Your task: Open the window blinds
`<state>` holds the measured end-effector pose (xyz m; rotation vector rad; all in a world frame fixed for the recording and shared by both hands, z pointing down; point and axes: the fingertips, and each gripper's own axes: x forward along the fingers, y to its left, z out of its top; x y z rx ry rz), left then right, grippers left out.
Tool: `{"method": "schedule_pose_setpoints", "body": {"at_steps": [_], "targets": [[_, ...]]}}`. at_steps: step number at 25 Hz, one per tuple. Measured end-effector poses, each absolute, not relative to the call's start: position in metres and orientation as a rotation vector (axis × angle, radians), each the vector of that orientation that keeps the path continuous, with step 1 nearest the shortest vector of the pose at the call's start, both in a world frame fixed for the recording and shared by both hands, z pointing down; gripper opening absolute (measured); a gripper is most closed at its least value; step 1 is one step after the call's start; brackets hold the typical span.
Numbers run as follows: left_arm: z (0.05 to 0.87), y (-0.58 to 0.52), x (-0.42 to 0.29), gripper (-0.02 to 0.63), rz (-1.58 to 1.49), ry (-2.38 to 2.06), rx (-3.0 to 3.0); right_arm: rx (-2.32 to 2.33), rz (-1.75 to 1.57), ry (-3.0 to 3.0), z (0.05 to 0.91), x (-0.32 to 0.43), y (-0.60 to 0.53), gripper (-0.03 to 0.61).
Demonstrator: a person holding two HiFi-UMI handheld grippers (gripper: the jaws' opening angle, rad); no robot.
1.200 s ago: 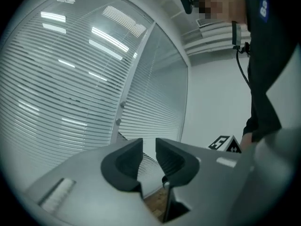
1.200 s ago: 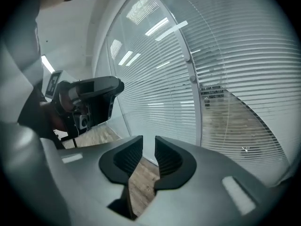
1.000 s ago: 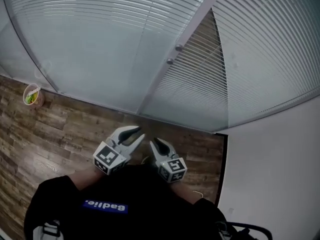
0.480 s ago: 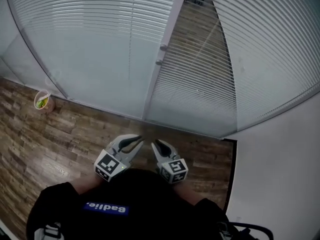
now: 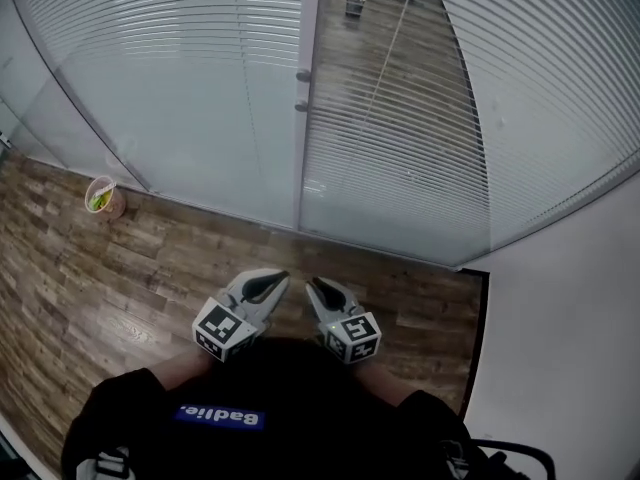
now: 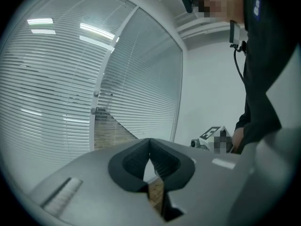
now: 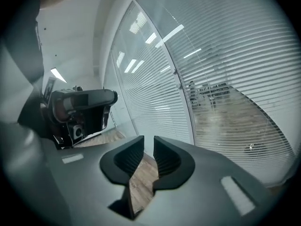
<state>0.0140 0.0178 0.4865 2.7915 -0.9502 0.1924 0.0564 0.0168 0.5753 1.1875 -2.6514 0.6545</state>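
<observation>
The blinds (image 5: 170,58) hang lowered across the whole far side of the scene, covering a curved glass wall from the far left to the far right. On the left stretch the slats look pale and closed. Just right of a white upright post (image 5: 309,158), wood flooring beyond the glass shows between them. A wooden floor (image 5: 90,278) runs from the foot of the glass to the near edge, and a plain white wall (image 5: 570,358) closes off the right.

At the near edge is the person's black top (image 5: 270,408), with both claws held out just ahead of it, close together, low over the floor and well apart from the blinds. The left claw (image 5: 283,276) has just been closing. Its tips now meet, with nothing between them. The right claw (image 5: 310,283) has its pads a narrow gap apart, also empty.

A small round bucket (image 5: 105,197) with something green inside stands on the floor at the far left, near the glass. Two small knobs (image 5: 302,76) sit one above the other on the post, and a thin cord (image 5: 395,43) hangs slantwise just to their right.
</observation>
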Motion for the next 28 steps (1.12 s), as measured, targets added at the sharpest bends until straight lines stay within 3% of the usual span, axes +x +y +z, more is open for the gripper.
{"method": "schedule_pose_setpoints", "body": {"at_steps": [8,16,28], "targets": [[0.48,0.028,0.02,0.0,0.122,-0.825,2.893,1.323,0.524,-2.654,0.554,0.067,0.021,0.048],[0.476,0.039,-0.015,0.0,0.129,-0.748,2.928,1.332,0.341,-2.747,0.518,0.03,0.041,0.003],[0.48,0.056,-0.03,0.0,0.149,-0.589,2.988,1.325,0.174,-2.789,0.498,-0.002,0.054,0.003]]}}
